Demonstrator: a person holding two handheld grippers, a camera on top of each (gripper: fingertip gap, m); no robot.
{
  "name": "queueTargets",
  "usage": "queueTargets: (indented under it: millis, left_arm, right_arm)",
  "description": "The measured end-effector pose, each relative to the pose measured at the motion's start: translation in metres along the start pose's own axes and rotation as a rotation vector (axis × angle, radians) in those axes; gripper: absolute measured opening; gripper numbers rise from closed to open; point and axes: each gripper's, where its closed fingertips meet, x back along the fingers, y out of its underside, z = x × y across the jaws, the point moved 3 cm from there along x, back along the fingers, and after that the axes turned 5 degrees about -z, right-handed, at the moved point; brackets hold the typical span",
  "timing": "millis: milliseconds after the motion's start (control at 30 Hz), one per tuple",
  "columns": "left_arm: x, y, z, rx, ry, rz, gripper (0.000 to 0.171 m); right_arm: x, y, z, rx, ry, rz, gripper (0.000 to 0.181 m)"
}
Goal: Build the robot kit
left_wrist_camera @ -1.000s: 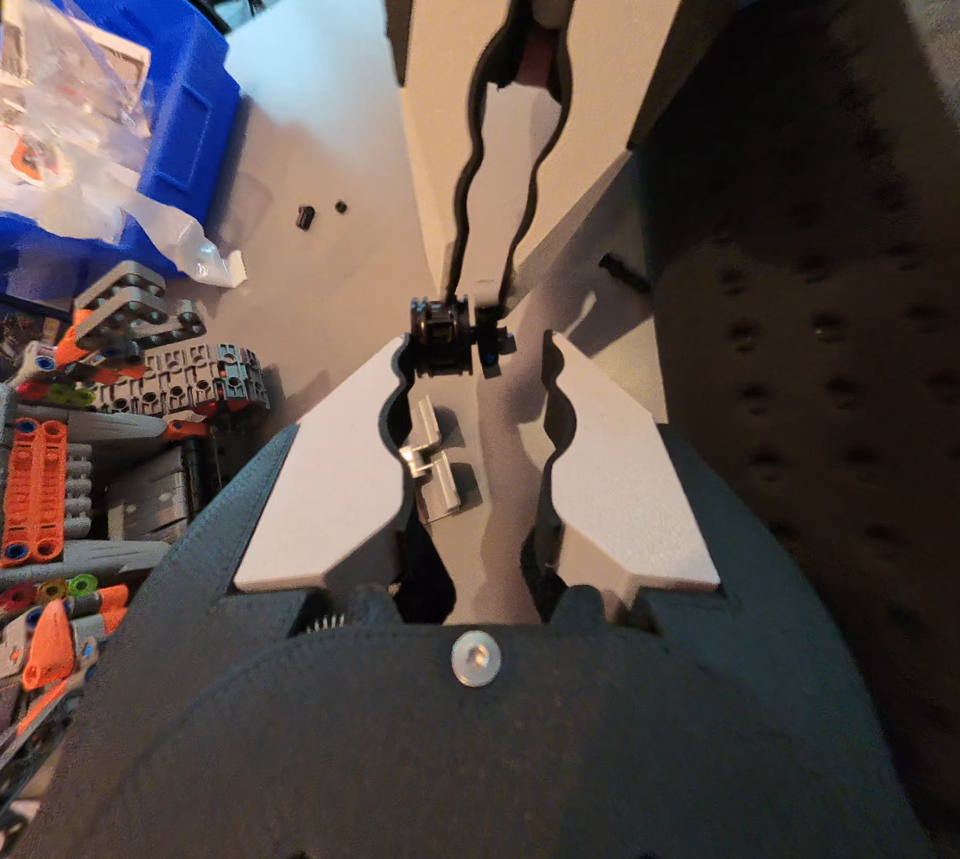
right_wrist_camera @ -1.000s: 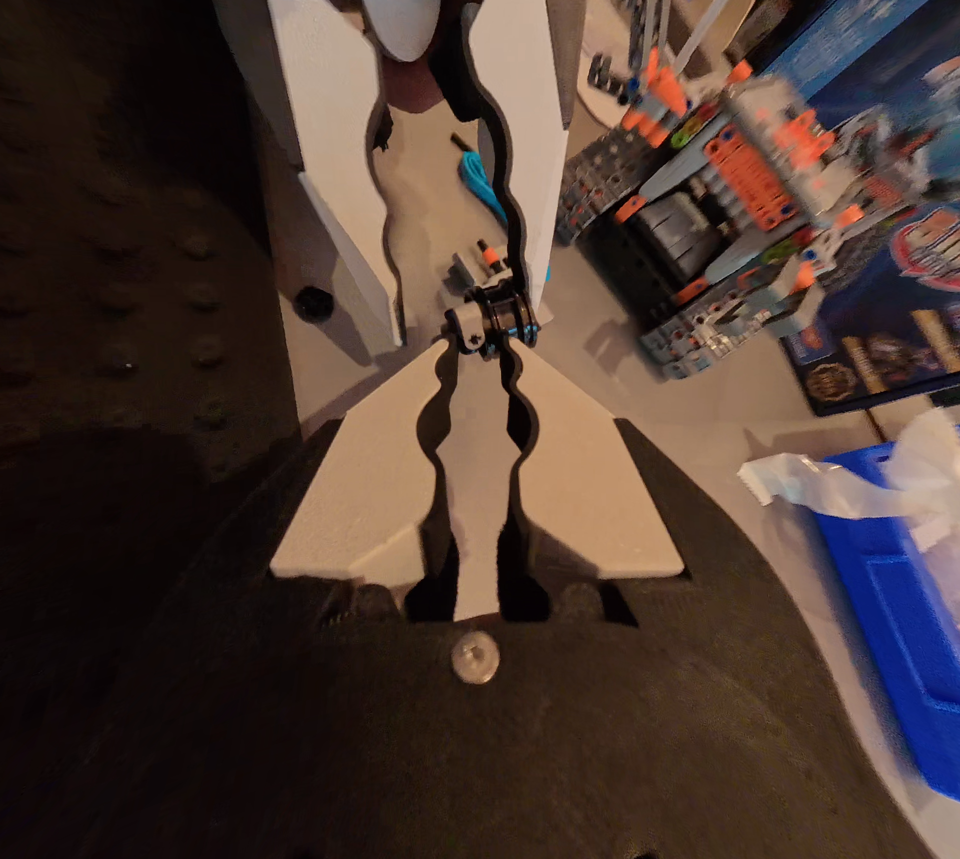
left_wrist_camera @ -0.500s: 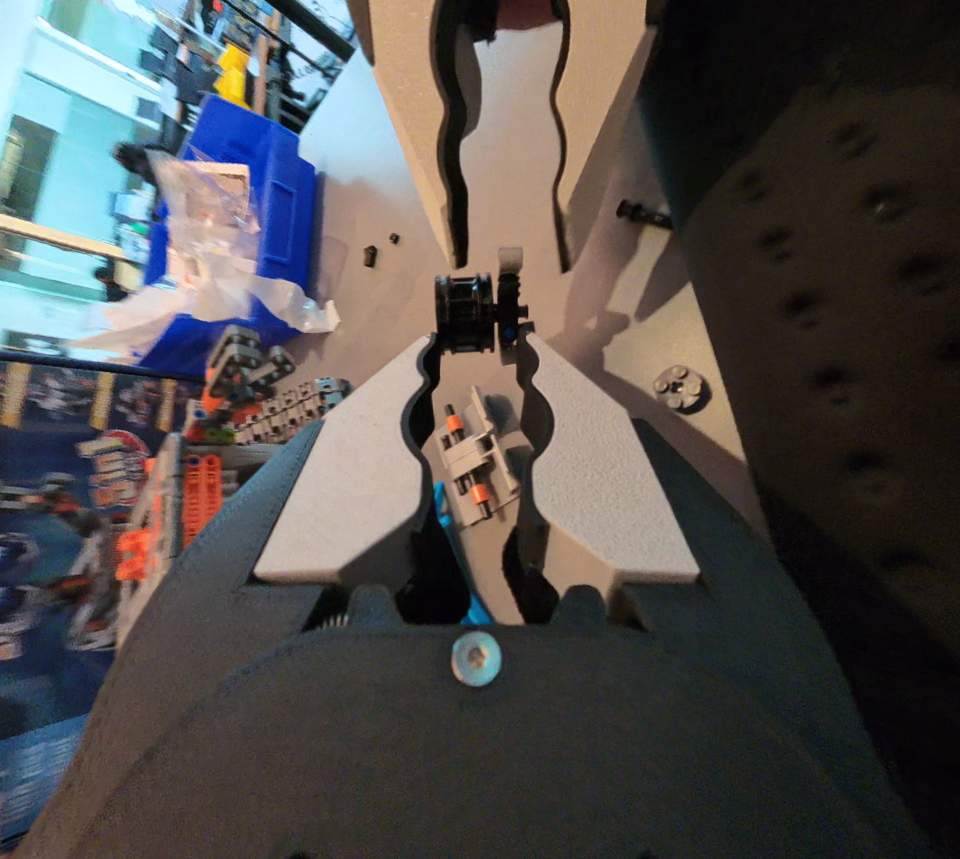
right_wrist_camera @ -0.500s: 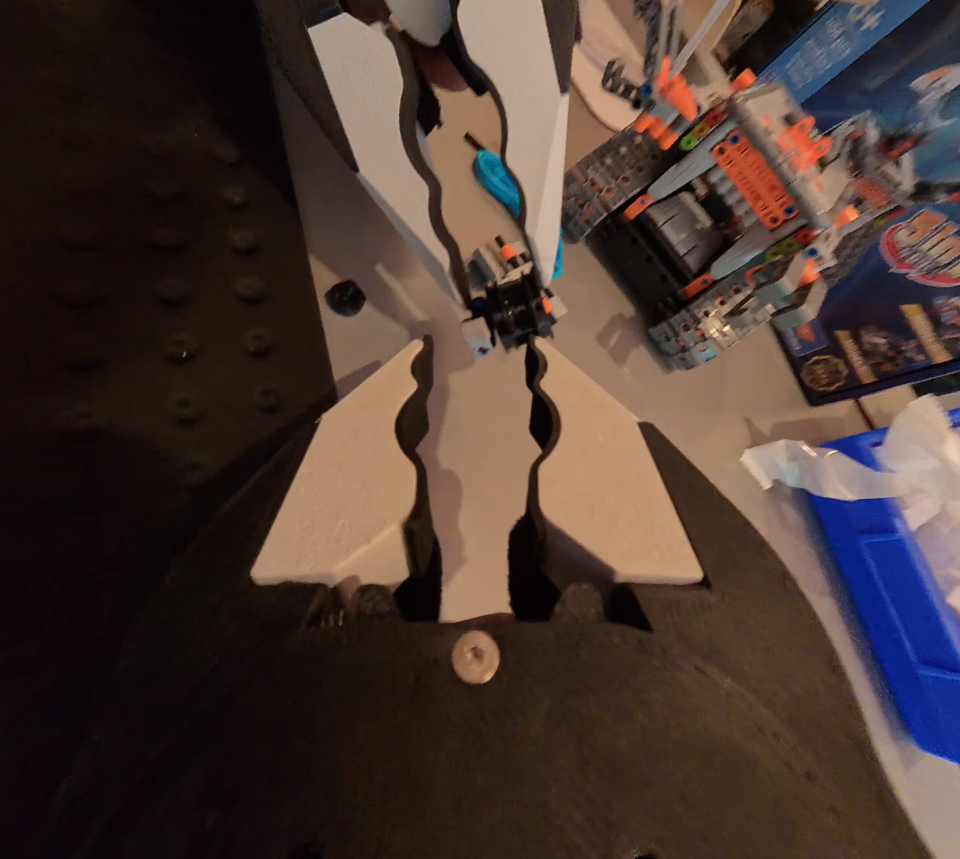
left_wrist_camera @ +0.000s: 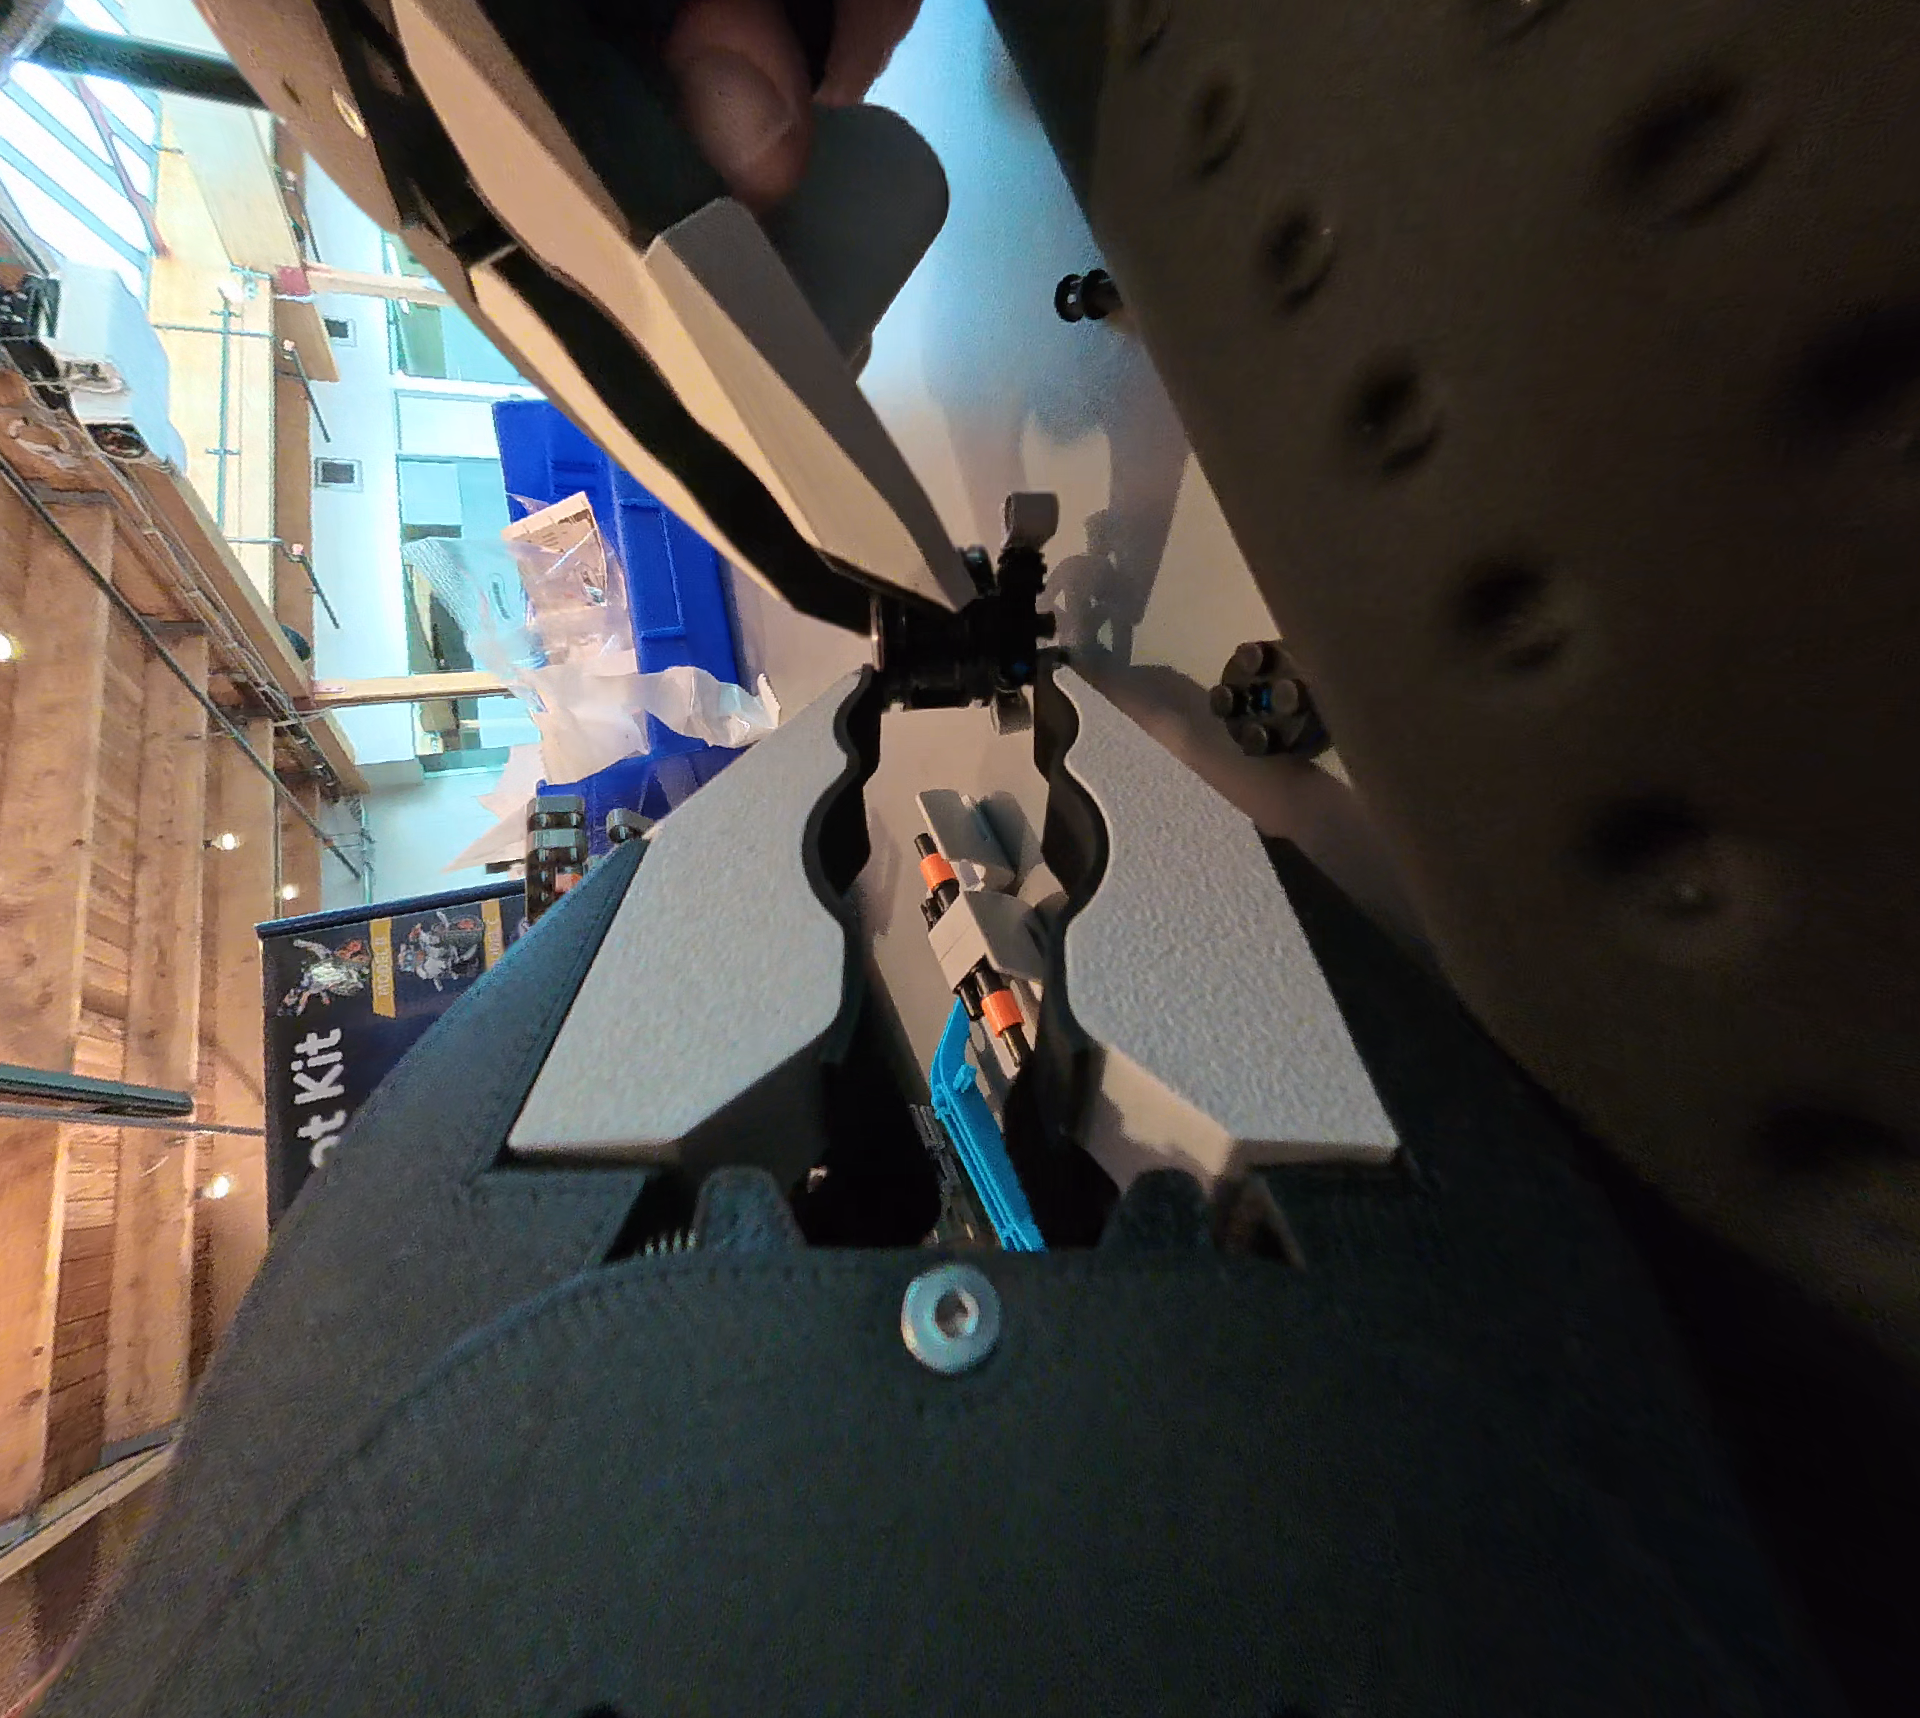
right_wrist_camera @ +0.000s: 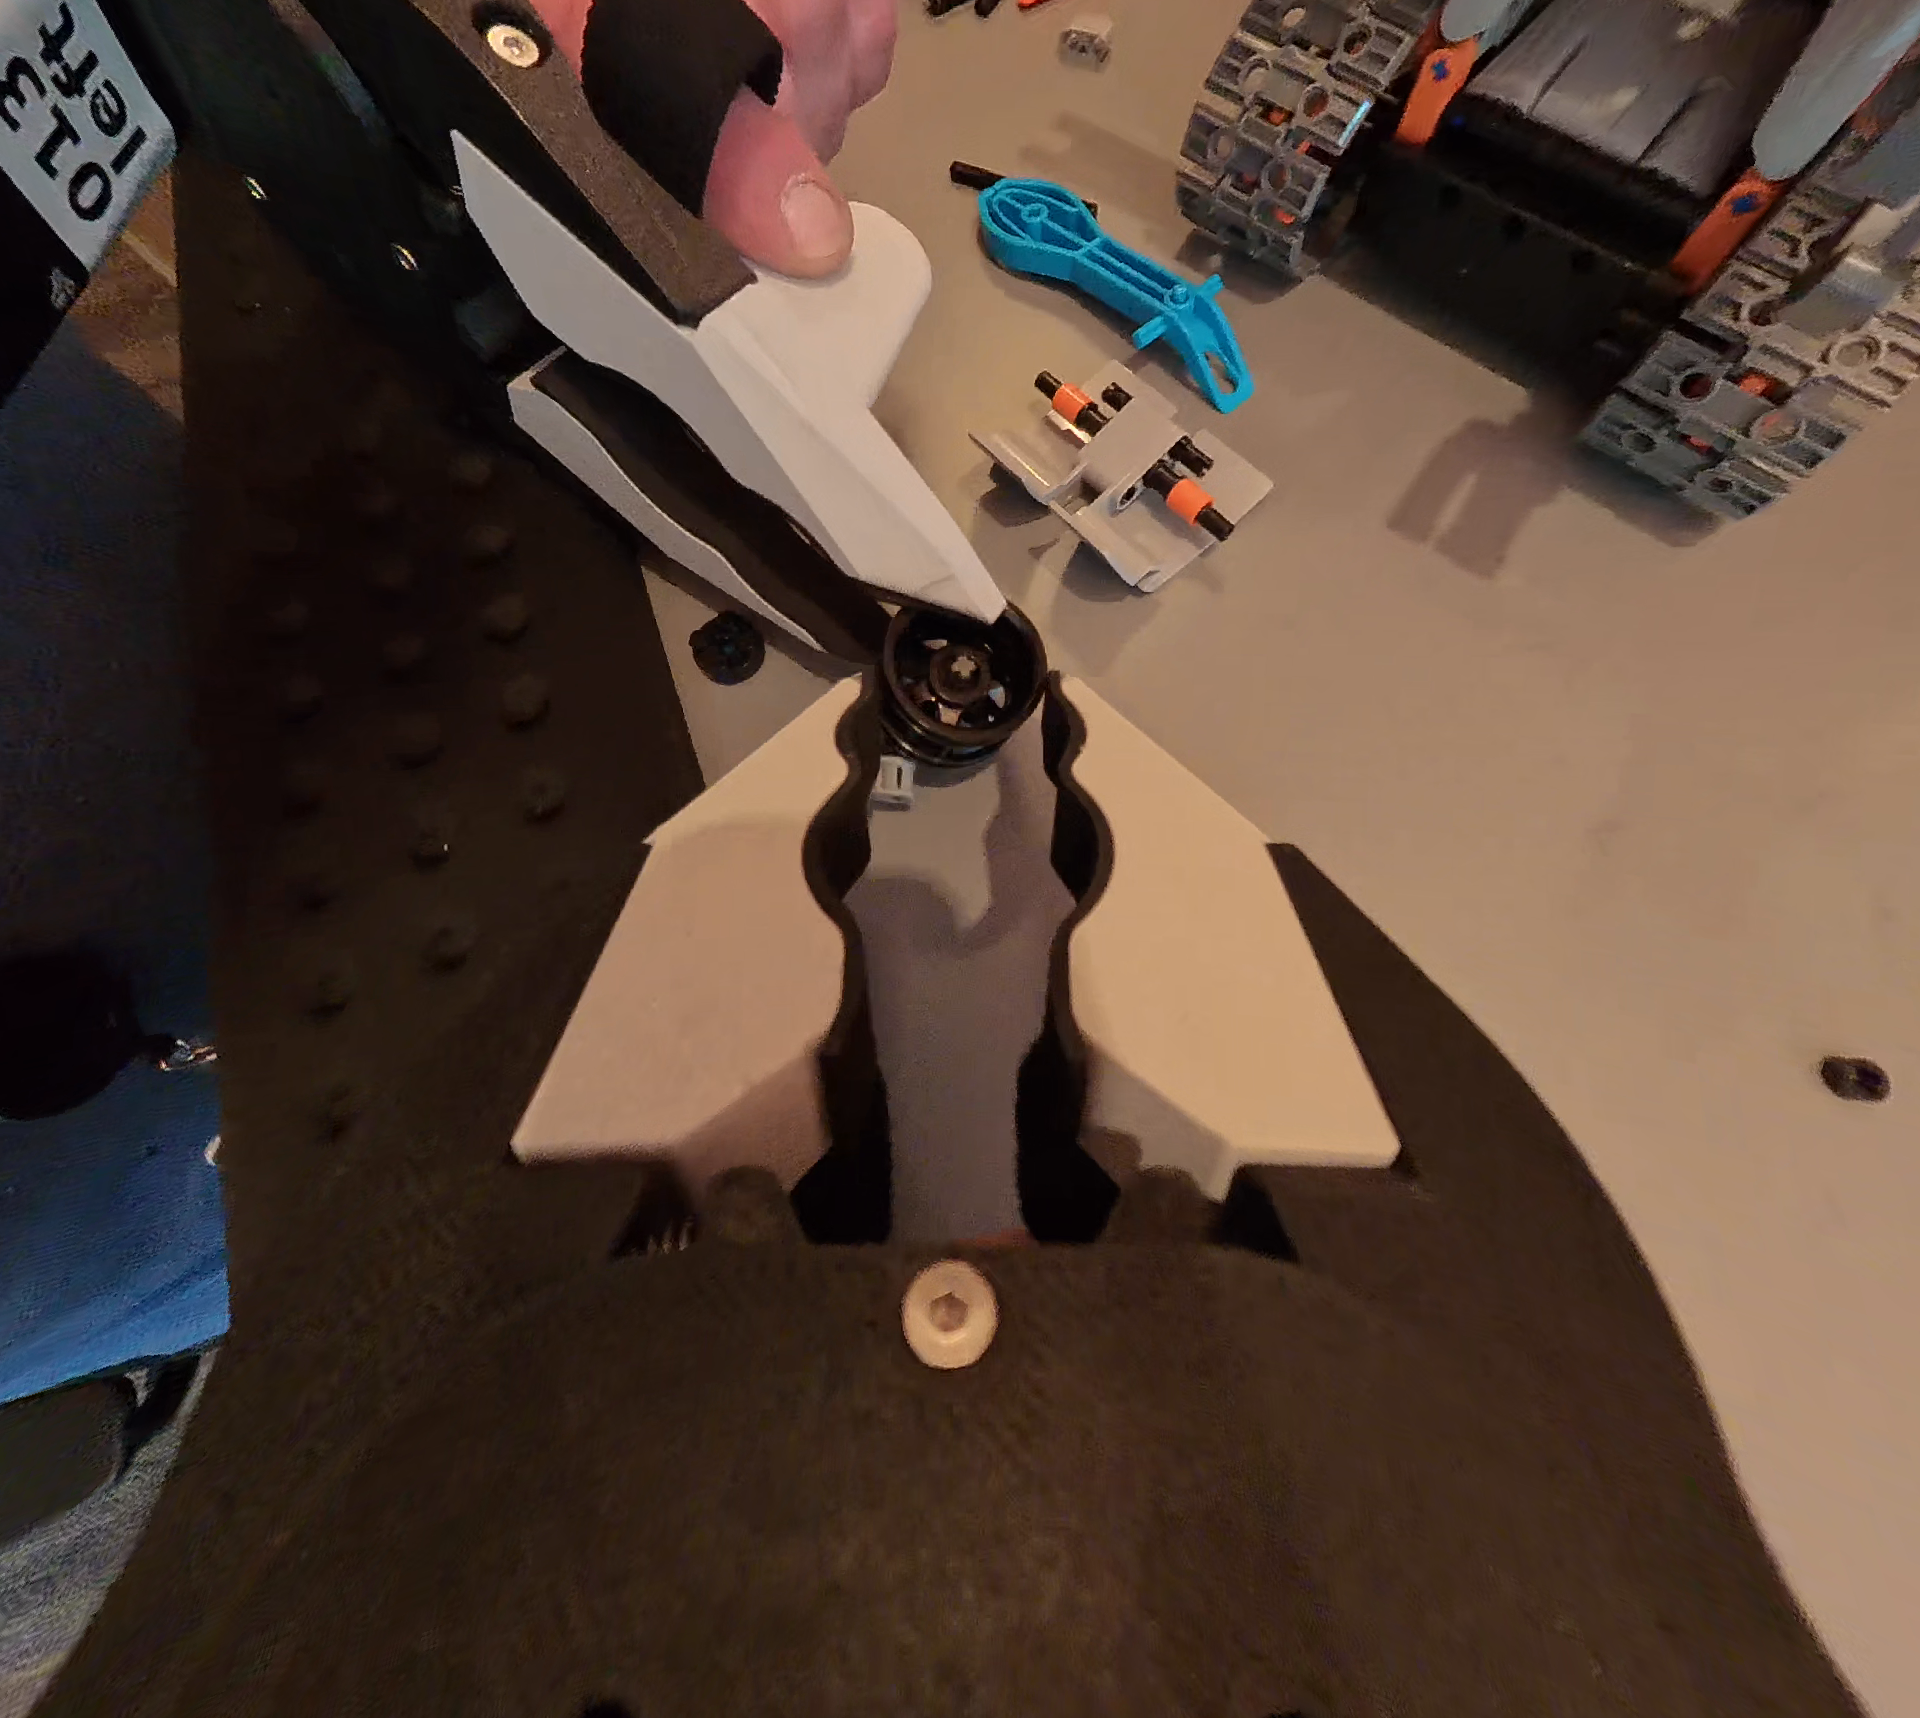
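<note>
We've got the small black wheel (right_wrist_camera: 961, 681) pinched up off the bench (right_wrist_camera: 1455, 733). The left tool (left_wrist_camera: 956, 697) is clamped across its ends, and the right tool (right_wrist_camera: 954, 702) is closed around its rim.

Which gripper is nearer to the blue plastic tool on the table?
Left. The left gripper is beside and above the blue plastic tool; the right gripper sits farther off, beyond the black wheel both clamp.
</note>
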Motion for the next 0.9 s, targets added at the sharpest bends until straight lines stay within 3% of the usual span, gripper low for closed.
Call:
queueTargets:
  millis: [267, 367, 433, 533, 667, 900]
  left_arm:
    - [0.009, 0.0, 0.002, 0.113, 0.145, 0.078, 0.033]
    - [0.012, 0.009, 0.0, 0.271, 0.283, 0.095, 0.039]
    - [0.016, 0.009, -0.004, 0.489, 0.433, 0.154, 0.042]
    - [0.017, 0.006, -0.012, 0.672, 0.56, 0.212, 0.044]
    - [0.01, 0.006, -0.005, 0.706, 0.6, 0.179, 0.028]
    - [0.006, 0.008, -0.001, 0.785, 0.594, 0.205, 0.028]
  right_arm:
    - [-0.006, 0.001, -0.004, 0.095, 0.031, -0.014, 0.028]
    - [-0.006, 0.001, -0.005, 0.111, 0.035, -0.031, 0.028]
    - [-0.006, 0.001, -0.006, 0.133, 0.034, -0.051, 0.028]
    - [-0.007, -0.001, -0.009, 0.201, 0.053, -0.096, 0.028]
    - [-0.01, -0.004, -0.012, 0.269, 0.053, -0.157, 0.028]
    - [-0.011, -0.005, -0.01, 0.292, 0.038, -0.187, 0.028]
